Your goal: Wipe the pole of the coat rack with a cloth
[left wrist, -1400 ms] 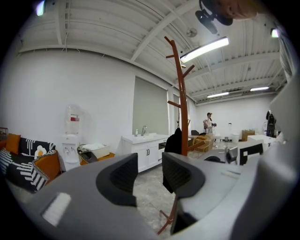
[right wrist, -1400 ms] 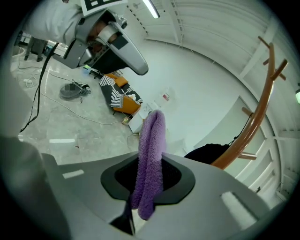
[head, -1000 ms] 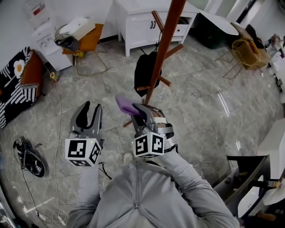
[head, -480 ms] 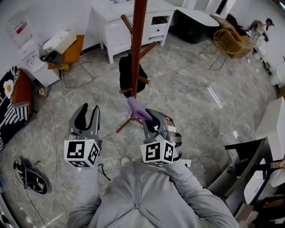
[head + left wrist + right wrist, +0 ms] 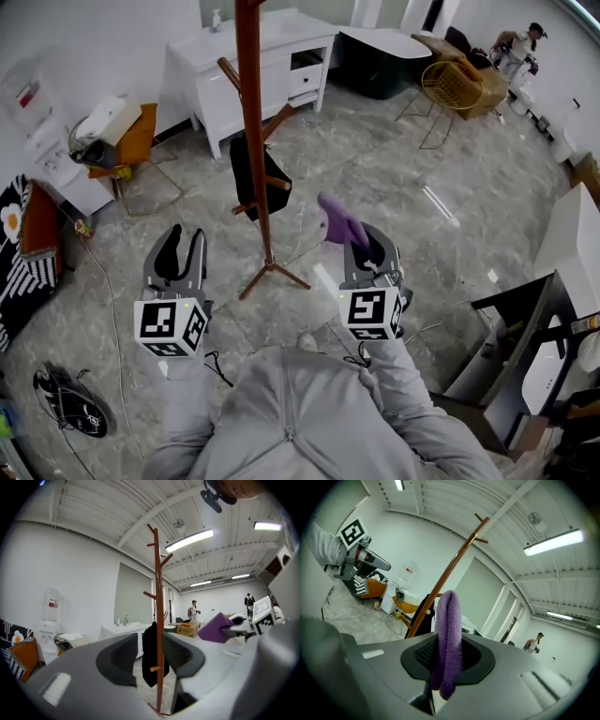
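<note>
The brown coat rack pole (image 5: 253, 141) stands on a marble floor, and a black bag (image 5: 251, 176) hangs from one of its pegs. My right gripper (image 5: 361, 246) is shut on a folded purple cloth (image 5: 339, 221) and sits to the right of the pole, apart from it. In the right gripper view the cloth (image 5: 447, 639) stands up between the jaws of the right gripper (image 5: 447, 660), with the pole (image 5: 450, 573) behind it. My left gripper (image 5: 178, 246) is open and empty, to the left of the rack's base. In the left gripper view the pole (image 5: 157, 620) shows through the gap of the left gripper (image 5: 157, 656).
A white cabinet (image 5: 253, 56) stands behind the rack. An orange chair (image 5: 127, 131) and a water dispenser (image 5: 52, 141) stand to the left. A wicker chair (image 5: 455, 84) and a person (image 5: 520, 42) are at the far right. Cables (image 5: 66, 412) lie at lower left and a white table (image 5: 572, 262) is to the right.
The right gripper with the cloth has come away from the pole and now sits to its right. The view has shifted, so the rack appears further left.
</note>
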Demonstrator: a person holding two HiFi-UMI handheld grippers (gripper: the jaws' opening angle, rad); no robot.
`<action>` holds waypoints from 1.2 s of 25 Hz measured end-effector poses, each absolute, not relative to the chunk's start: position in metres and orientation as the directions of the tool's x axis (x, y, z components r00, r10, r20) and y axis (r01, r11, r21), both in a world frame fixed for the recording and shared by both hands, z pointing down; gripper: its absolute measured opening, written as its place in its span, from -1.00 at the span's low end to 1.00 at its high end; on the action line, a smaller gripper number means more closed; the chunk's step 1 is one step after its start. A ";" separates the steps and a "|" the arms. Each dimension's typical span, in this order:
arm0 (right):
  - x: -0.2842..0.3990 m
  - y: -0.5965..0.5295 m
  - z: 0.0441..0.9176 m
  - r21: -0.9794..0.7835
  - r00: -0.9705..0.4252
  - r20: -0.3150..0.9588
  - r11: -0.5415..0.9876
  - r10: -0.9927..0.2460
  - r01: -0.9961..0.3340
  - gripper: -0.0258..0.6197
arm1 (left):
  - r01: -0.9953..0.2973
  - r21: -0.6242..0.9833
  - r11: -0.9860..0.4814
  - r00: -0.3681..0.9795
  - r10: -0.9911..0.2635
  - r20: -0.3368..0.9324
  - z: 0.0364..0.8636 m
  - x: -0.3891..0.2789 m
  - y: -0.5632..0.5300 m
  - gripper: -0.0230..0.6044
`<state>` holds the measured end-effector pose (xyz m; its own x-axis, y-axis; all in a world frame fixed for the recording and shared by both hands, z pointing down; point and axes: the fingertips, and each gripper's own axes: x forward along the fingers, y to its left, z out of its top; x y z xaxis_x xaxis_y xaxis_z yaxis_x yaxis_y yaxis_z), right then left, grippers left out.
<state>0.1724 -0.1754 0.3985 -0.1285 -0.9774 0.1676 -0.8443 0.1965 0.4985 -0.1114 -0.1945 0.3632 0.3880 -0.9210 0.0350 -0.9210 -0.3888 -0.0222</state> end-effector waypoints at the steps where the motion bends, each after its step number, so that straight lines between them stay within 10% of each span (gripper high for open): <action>1: 0.182 -0.175 0.395 0.483 -0.112 0.159 0.176 -0.981 -0.858 -0.74 | -0.920 -0.023 -0.390 0.390 -0.920 0.034 0.363 -0.110 -0.194 -0.39; 30: 0.211 -0.198 0.367 0.082 -0.107 0.000 0.107 -0.994 -0.991 -0.74 | -0.950 -0.042 -0.310 0.309 -0.951 0.036 0.359 -0.152 -0.200 -0.39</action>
